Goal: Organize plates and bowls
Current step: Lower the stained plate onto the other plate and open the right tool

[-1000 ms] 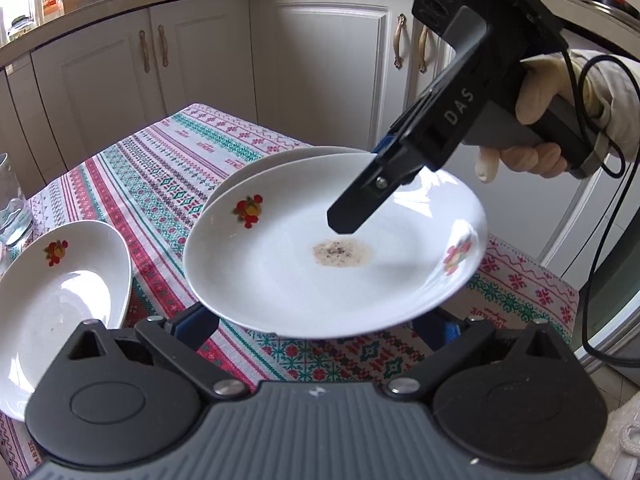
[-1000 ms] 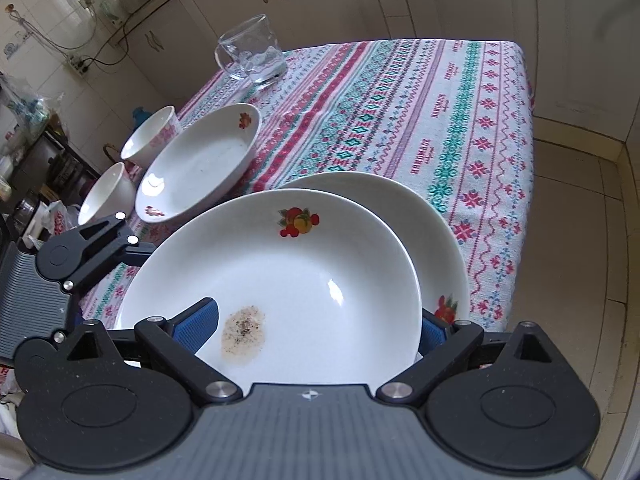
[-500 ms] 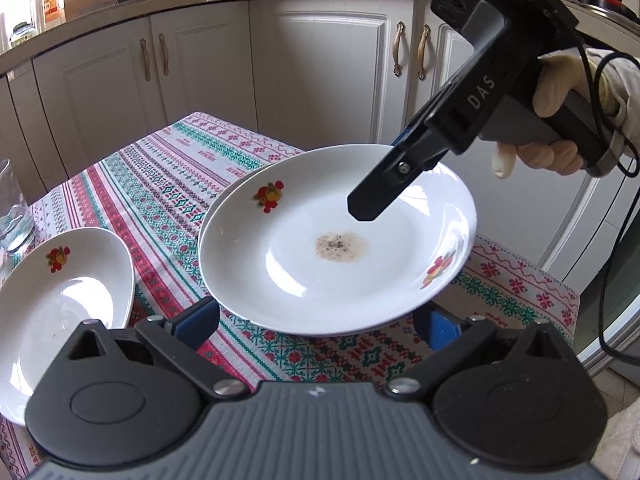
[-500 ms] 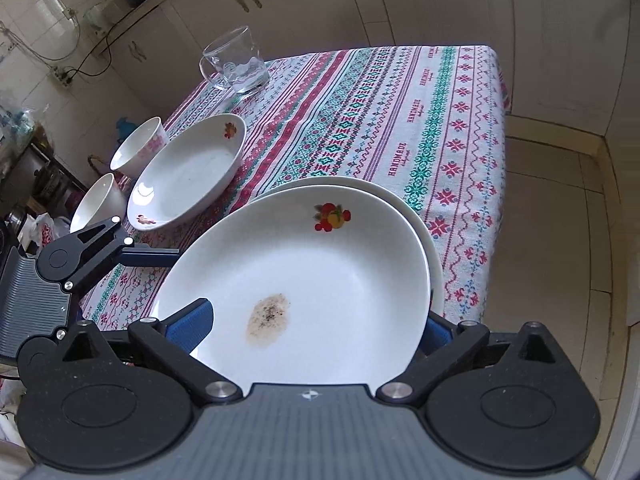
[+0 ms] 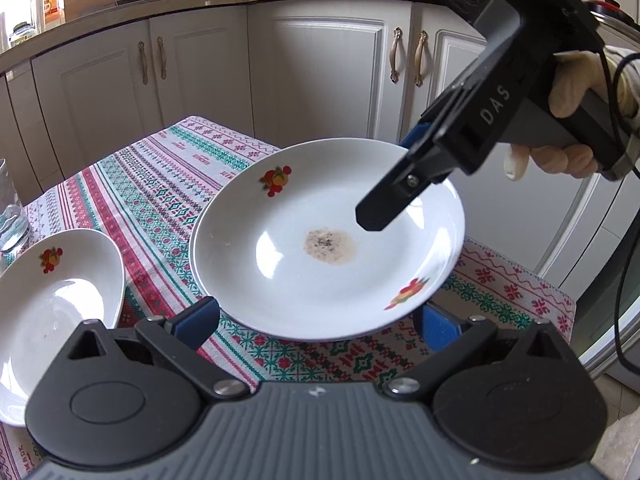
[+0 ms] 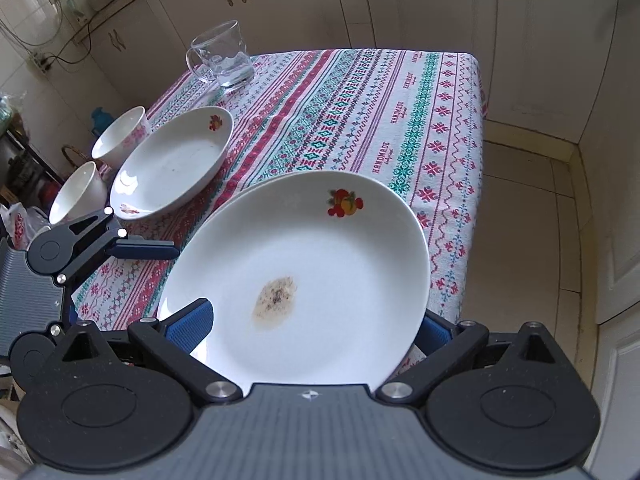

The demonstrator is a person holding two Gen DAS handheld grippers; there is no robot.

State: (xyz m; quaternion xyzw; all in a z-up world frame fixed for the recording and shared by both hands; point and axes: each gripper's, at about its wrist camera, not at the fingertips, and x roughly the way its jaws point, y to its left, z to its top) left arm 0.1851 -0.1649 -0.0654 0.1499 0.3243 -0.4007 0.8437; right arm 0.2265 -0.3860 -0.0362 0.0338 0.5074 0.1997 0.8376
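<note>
A white plate [image 5: 320,240] with fruit prints and a brown stain lies stacked on a second white plate [image 6: 236,196], whose rim just shows beneath it. The stained plate also shows in the right wrist view [image 6: 320,264]. My right gripper [image 6: 308,324] stands wide open around the stained plate's near rim, its fingers [image 5: 396,196] over the plate's far side in the left wrist view. My left gripper [image 5: 316,320] is open and empty just short of the stack. A third white plate [image 6: 172,164] lies further left.
Two white bowls [image 6: 120,136] [image 6: 80,192] stand beyond the third plate [image 5: 52,284] near the table edge. A glass mug [image 6: 222,58] stands at the far side. The patterned tablecloth [image 6: 360,112] ends near the stack; floor and cabinets lie beyond.
The stained plate has come down and now covers the plate below almost fully. My right gripper moved with it toward the table. My left gripper stayed open and pulled back slightly.
</note>
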